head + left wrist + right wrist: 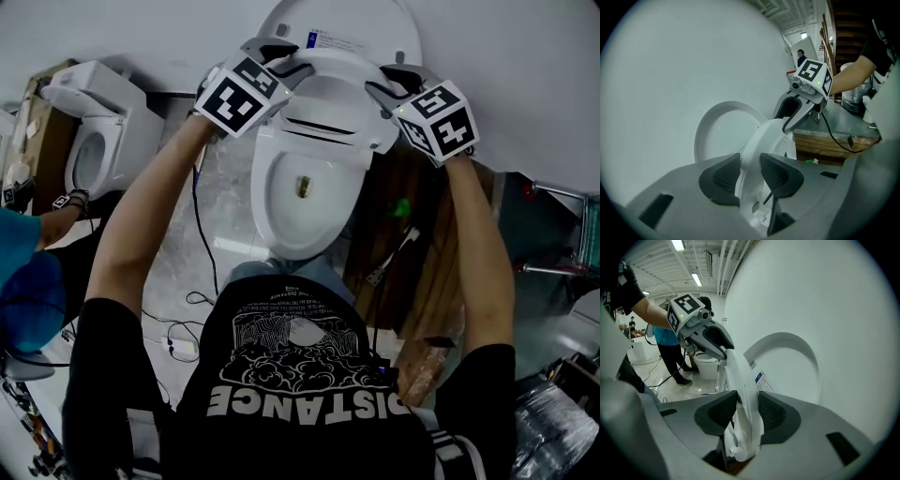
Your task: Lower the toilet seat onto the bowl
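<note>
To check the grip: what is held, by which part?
The seat, by its side rims: left gripper at the left, right gripper at the right.

Bare floor (220, 187) lies left of the bowl (272, 225) (wooden boards (427, 291) crowd its right side).

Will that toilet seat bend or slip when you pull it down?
The white plastic toilet seat is probably stiff: it holds its ring shape while pinched at both sides. Its glossy surface looks slippery, so the jaws might slide. Hinged, it would likely swing down.
</note>
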Demonstrator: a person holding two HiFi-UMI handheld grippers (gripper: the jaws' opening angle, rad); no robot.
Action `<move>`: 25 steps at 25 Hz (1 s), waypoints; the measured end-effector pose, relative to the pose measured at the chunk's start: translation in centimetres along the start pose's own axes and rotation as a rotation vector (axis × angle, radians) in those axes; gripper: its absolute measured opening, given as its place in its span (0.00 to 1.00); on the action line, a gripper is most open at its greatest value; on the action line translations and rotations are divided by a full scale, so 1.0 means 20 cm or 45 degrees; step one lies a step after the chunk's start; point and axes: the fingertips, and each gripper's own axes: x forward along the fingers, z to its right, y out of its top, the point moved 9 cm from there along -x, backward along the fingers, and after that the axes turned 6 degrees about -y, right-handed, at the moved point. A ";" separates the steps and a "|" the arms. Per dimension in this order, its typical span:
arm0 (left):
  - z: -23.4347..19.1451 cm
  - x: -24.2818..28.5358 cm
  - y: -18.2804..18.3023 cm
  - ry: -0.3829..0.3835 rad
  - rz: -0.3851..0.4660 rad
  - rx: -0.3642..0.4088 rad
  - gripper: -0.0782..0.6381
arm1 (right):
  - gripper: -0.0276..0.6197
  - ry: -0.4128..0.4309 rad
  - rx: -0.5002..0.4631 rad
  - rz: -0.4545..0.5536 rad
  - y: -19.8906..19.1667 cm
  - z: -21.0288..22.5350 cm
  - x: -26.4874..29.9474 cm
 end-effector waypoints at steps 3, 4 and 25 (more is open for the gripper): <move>0.06 -0.04 -0.02 -0.011 -0.001 0.018 0.31 | 0.28 -0.013 -0.018 -0.011 -0.01 -0.06 -0.04; 0.08 -0.05 -0.02 -0.015 0.001 0.024 0.31 | 0.28 -0.020 -0.023 -0.014 -0.02 -0.09 -0.05; 0.56 -0.31 -0.26 -0.089 -0.033 0.204 0.30 | 0.28 -0.152 -0.108 -0.086 -0.18 -0.65 -0.30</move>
